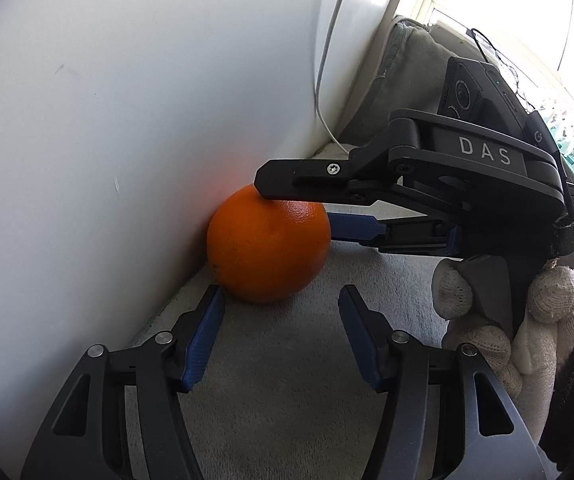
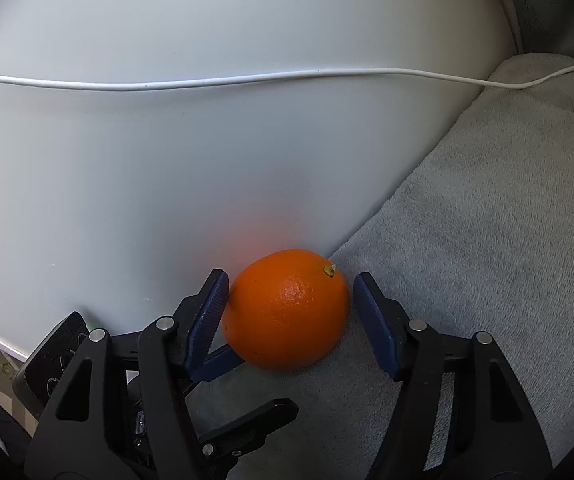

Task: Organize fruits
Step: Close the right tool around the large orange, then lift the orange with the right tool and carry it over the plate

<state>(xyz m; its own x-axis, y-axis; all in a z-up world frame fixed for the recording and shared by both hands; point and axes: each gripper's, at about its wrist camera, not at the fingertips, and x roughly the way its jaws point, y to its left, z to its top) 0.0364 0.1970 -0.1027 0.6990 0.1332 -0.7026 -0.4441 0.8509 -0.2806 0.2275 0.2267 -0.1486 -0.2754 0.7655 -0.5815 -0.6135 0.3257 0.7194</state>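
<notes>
Right tool (image 2: 289, 304) straddles the orange (image 2: 287, 312) against the white wall (image 2: 167, 180), not yet clamped; left tool (image 1: 283, 300) half-open nearby; close evenly across the widest part.

Bkgd: white wall panel (image 2: 207, 168), smooth, w/ faint scuff marks. Thin white cable (image 2: 247, 80) runs across panel, far end trailing onto grey fleecy cloth (image 2: 487, 240) covering the work surface. Grey cushion-like fabric bundle (image 1: 403, 80) sits at panel's far end, bright window (image 1: 507, 8) behind it.
</notes>
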